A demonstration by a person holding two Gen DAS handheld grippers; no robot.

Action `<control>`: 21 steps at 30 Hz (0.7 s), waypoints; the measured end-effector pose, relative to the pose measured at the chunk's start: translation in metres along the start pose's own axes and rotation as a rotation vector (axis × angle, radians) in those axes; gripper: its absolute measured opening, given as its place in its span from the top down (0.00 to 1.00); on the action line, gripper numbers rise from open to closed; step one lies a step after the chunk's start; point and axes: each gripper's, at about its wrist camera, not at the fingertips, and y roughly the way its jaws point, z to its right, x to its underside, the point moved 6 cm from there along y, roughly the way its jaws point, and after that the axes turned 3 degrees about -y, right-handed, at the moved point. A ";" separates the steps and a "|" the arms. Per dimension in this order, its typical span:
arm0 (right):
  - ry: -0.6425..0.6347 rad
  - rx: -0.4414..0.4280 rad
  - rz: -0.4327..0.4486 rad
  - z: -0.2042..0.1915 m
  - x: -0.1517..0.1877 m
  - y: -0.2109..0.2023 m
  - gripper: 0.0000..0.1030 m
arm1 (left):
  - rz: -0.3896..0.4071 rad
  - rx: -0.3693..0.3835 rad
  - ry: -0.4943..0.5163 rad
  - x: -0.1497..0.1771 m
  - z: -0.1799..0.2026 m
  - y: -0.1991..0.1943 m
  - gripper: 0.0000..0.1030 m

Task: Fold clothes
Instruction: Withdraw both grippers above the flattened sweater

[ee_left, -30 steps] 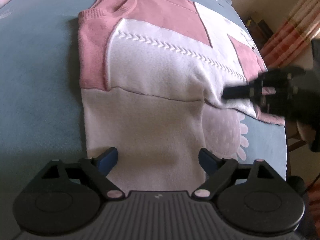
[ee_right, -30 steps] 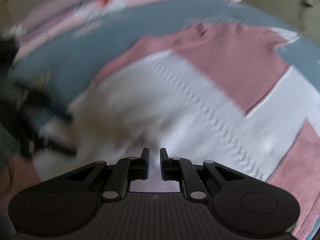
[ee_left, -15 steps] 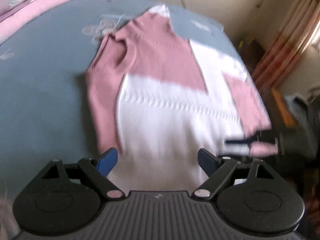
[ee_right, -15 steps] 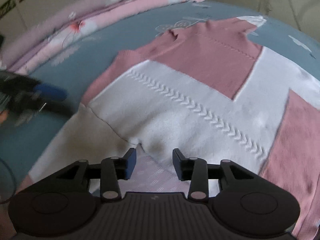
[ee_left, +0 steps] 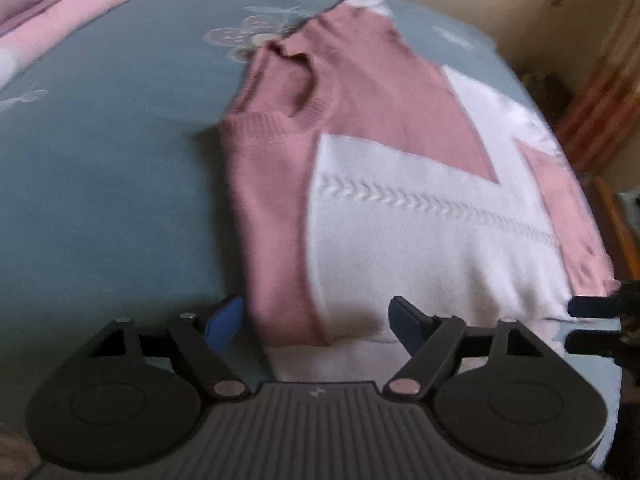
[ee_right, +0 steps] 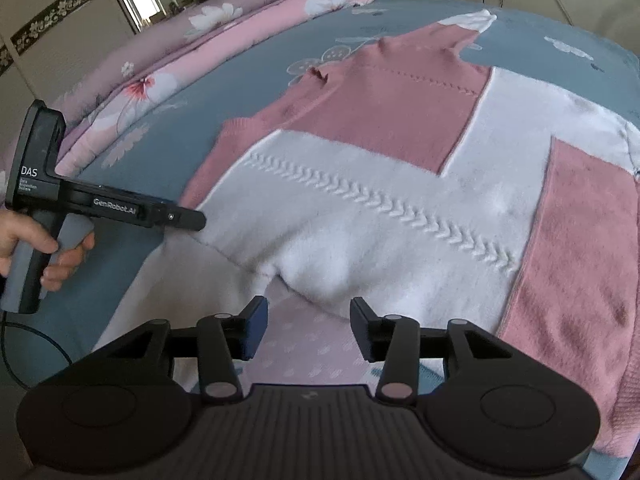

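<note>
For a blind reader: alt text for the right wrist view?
A pink-and-white sweater lies partly folded on a blue floral bedspread. The right gripper hangs open at its near edge; the left gripper reaches in from the left.

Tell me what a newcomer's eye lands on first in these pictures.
The pink-and-white sweater spread flat on the blue floral bedsheet dominates both views. At the left of the right wrist view a hand holds the left gripper at the sweater's edge; a rolled pink quilt lies behind.
</note>
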 end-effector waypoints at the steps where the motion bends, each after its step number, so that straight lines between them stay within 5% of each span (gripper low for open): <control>1: 0.003 0.002 0.009 0.000 -0.002 -0.001 0.50 | 0.025 0.031 -0.003 -0.008 0.003 -0.003 0.23; 8: 0.019 0.013 0.043 -0.003 -0.012 -0.010 0.48 | 0.154 0.140 -0.037 -0.074 0.018 0.022 0.23; 14: 0.033 0.022 0.042 -0.002 -0.007 -0.019 0.48 | 0.162 0.007 -0.039 -0.079 -0.006 0.060 0.23; 21: 0.062 0.037 0.035 0.007 -0.005 -0.021 0.46 | 0.154 -0.003 0.072 -0.067 -0.015 0.049 0.22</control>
